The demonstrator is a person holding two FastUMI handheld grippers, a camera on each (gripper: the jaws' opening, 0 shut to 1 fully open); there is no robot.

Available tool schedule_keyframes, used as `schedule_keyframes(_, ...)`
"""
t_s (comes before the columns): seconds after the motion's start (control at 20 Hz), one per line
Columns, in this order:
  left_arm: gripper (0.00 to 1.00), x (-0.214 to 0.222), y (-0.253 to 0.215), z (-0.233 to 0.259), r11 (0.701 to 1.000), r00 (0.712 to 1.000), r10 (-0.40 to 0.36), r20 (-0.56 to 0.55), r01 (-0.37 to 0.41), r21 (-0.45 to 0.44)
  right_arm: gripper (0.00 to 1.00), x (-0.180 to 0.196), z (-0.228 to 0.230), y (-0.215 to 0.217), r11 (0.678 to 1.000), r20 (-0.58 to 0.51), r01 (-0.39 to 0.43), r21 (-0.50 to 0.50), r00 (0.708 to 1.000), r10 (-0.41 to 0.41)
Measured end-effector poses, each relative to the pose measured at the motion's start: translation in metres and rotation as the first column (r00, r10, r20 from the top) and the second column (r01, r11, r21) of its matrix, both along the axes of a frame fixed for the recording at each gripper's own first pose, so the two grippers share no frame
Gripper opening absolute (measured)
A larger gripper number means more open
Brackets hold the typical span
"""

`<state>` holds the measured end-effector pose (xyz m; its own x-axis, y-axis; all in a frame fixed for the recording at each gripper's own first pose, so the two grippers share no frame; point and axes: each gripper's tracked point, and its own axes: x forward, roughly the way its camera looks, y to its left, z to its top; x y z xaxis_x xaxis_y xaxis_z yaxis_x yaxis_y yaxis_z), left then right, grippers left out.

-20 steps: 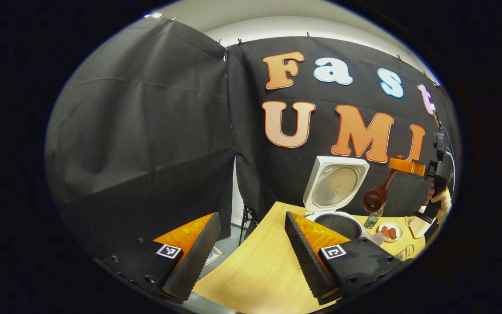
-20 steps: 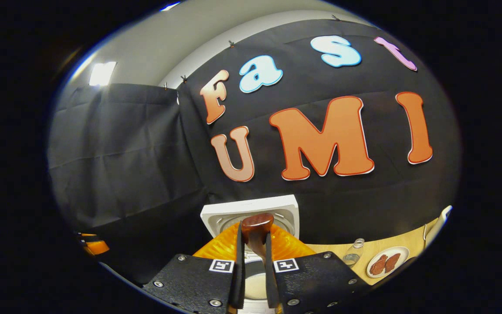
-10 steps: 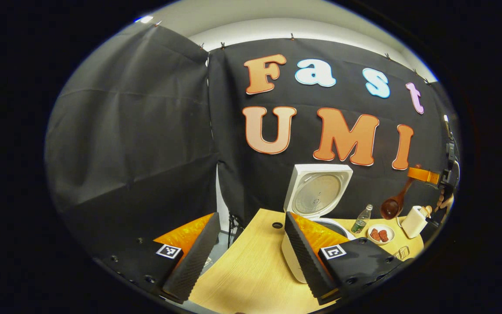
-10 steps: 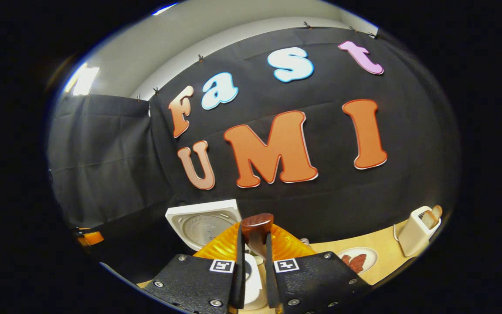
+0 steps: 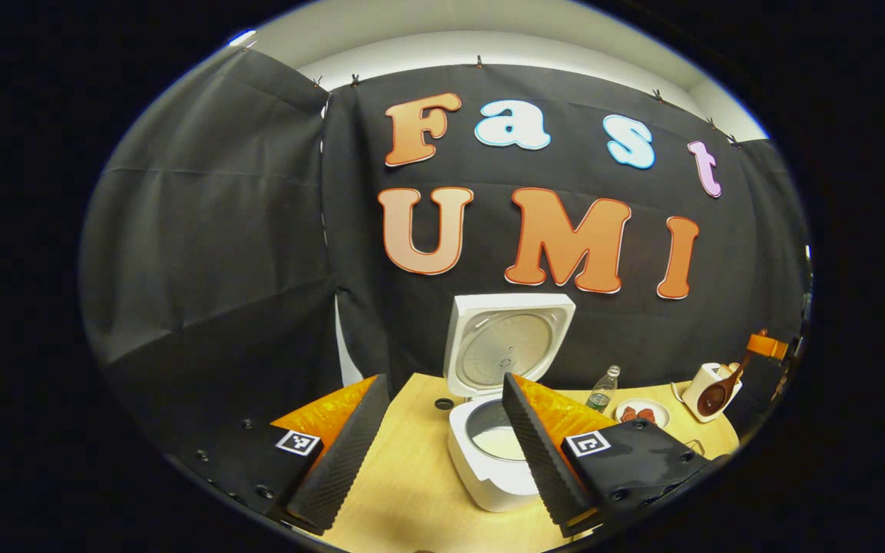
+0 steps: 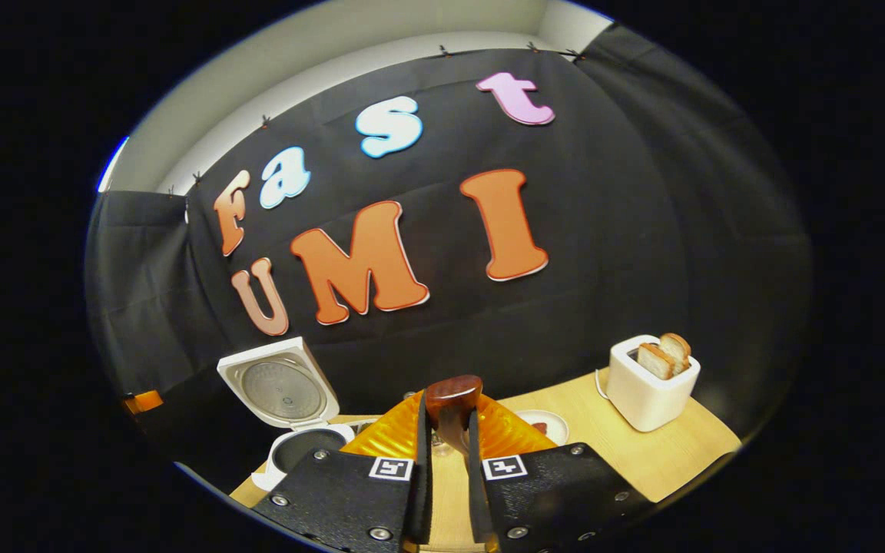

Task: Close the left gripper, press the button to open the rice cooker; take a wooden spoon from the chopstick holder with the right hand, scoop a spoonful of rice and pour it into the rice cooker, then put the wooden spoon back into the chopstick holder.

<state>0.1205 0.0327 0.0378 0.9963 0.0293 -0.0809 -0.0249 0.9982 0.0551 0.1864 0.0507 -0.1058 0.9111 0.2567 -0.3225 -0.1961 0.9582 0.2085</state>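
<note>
wooden spoon [image 6: 452, 395] is pinched tight in the right gripper [image 6: 446, 491], above the table [image 6: 665, 453]. left gripper [image 5: 442, 453] is spread wide by the open rice cooker [image 5: 492, 453]. hold the spoon straight going back.

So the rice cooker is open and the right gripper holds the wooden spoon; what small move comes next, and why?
Probably carry the dark wooden spoon on to the chopstick holder, which I cannot make out, and lower it in. The right gripper is shut on the handle, the white rice cooker stands open with something pale inside, and the spoon hangs bowl-down by the white toaster, away from the pot.
</note>
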Motion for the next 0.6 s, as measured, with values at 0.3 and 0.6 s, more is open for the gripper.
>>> schedule_keyframes(0.3,1.00,0.005,-0.029,-0.004,0.999,0.999,-0.030,-0.016,0.030,0.012,0.19,-0.026,-0.057,-0.056,0.994,-0.101,0.102,0.026,0.990,-0.099)
schedule_keyframes(0.6,1.00,0.001,-0.041,-0.010,0.999,0.999,-0.021,-0.026,0.021,0.027,0.19,-0.034,-0.116,-0.075,0.989,-0.186,0.141,0.043,0.974,-0.131)
